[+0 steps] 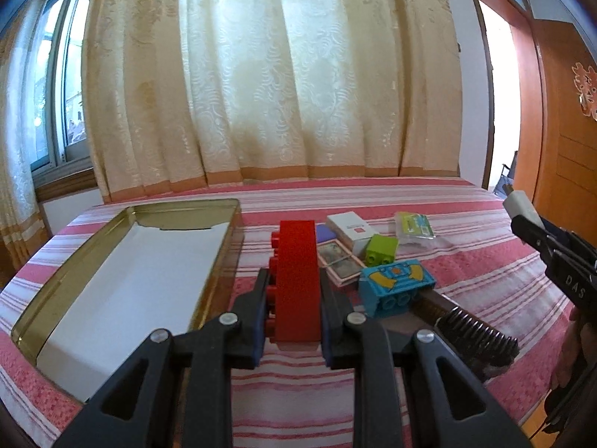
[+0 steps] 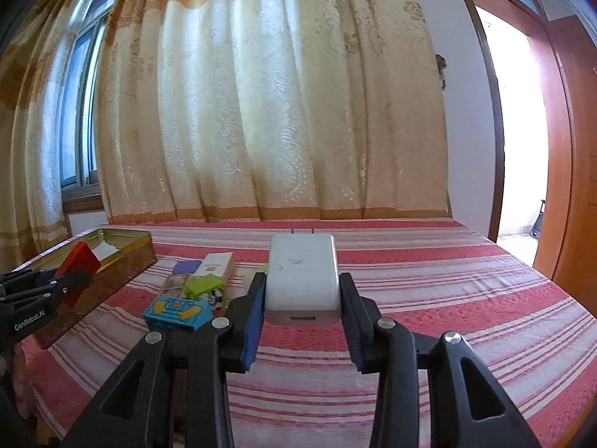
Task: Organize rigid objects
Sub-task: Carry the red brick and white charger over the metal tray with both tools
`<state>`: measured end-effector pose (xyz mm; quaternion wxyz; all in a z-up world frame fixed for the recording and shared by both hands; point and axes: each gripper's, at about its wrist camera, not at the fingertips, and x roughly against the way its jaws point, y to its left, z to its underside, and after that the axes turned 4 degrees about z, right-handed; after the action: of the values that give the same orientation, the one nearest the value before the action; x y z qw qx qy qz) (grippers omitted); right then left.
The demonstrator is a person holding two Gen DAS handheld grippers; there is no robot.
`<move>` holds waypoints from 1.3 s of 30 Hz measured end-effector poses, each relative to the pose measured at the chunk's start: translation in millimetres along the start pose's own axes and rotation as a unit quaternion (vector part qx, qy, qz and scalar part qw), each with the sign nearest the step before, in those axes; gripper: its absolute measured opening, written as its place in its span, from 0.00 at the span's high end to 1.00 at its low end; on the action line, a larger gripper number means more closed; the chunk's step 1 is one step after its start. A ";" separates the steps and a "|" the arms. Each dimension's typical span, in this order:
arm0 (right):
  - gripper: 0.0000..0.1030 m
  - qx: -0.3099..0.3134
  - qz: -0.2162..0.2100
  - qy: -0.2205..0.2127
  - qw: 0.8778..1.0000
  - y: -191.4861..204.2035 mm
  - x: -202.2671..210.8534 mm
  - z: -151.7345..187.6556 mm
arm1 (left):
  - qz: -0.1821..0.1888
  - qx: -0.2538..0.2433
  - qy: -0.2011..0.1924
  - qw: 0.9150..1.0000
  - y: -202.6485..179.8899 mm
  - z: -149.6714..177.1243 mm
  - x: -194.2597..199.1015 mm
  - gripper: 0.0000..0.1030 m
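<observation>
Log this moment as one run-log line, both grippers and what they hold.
left gripper: shut on red brick | right gripper: shut on white charger | gold tin: open

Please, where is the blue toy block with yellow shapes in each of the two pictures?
Left wrist view: the blue toy block lies right of centre on the striped cover, just right of the red brick held in the left tool.
Right wrist view: the block lies lower left.
Shared landmark: the green block just behind it.
</observation>
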<state>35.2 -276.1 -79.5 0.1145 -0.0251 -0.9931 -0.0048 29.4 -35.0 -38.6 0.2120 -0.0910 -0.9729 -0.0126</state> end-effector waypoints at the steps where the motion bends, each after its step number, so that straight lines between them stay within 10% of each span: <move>1: 0.61 0.002 -0.002 -0.003 1.000 5.0 0.8 0.3 | 0.000 0.002 -0.001 1.000 2.1 0.6 0.8 0.79; 39: 0.61 0.084 -0.097 -0.041 0.991 127.3 15.8 7.2 | -0.035 0.052 -0.031 0.998 68.0 9.5 16.1 0.79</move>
<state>24.7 -148.1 -82.4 0.0747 0.0807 -0.9916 0.0685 23.6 35.2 -41.5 0.1855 -0.0464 -0.9810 0.0332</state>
